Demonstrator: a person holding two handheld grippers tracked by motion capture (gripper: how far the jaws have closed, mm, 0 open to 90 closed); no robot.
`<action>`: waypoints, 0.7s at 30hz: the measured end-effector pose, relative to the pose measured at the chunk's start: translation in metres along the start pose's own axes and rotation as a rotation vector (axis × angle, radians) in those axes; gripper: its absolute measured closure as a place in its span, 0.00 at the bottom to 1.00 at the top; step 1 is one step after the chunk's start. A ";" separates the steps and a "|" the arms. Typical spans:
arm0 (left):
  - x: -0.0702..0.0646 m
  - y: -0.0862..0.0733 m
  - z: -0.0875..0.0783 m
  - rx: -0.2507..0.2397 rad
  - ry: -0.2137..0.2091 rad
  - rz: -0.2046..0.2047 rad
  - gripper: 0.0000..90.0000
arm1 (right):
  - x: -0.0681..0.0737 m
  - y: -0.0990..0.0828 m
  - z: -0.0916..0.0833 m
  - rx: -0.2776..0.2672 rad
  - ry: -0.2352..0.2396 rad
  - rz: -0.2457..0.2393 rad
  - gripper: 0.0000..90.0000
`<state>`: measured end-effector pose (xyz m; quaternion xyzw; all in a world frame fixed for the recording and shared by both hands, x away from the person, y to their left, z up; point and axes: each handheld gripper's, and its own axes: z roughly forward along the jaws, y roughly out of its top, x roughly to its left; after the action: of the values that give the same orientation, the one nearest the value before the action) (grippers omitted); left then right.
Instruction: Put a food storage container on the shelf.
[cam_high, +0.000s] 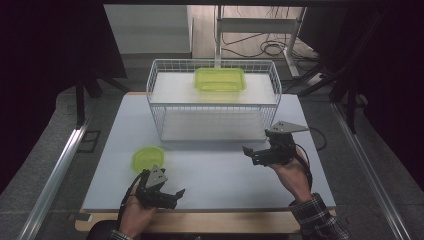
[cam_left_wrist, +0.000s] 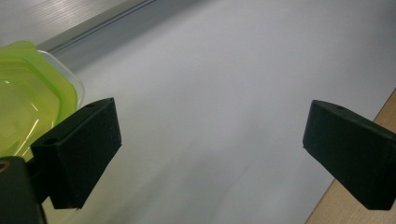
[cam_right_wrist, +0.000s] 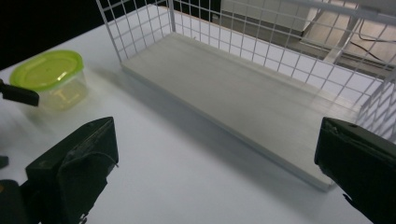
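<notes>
Small lime-green lidded plastic tub (cam_high: 147, 158) awaits pickup (untouched); left gripper (cam_high: 171, 198) and right gripper (cam_high: 252, 154) gape empty, approach next.

Two green containers (cam_high: 147, 158) (cam_high: 220, 79), one wire rack (cam_high: 214, 100), two grippers (cam_high: 172, 196) (cam_high: 254, 153).

The left gripper (cam_high: 176, 196) is showing matt black jaws, their pads looking like dull foam or rubber; just beside its left jaw the tub (cam_left_wrist: 28, 93) is gleaming, a glossy, see-through plastic under a smooth lime lid. The right gripper (cam_high: 251, 154) is wearing the same matt black. Ahead of it the rack (cam_right_wrist: 261, 42) is showing thin white-coated wire, with pale, faintly grained boards. On the upper board the tray (cam_high: 220, 79) is shining, glossy green plastic. The table (cam_high: 220, 175) is looking smooth and matt, edged in bare wood.
</notes>
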<state>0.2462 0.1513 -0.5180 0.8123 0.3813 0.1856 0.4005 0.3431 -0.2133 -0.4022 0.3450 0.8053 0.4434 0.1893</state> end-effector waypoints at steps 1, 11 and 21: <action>0.000 0.000 0.000 -0.001 0.000 -0.002 0.04 | 0.001 -0.004 0.000 0.000 -0.007 -0.003 0.00; 0.000 0.000 0.000 -0.006 0.002 0.003 0.03 | 0.008 -0.035 0.003 0.011 -0.010 0.014 0.00; -0.002 -0.001 0.003 0.009 0.020 0.037 0.03 | 0.017 -0.062 0.005 0.019 0.007 0.013 0.00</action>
<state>0.2461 0.1489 -0.5205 0.8190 0.3712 0.1992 0.3895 0.3105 -0.2202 -0.4572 0.3503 0.8079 0.4381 0.1805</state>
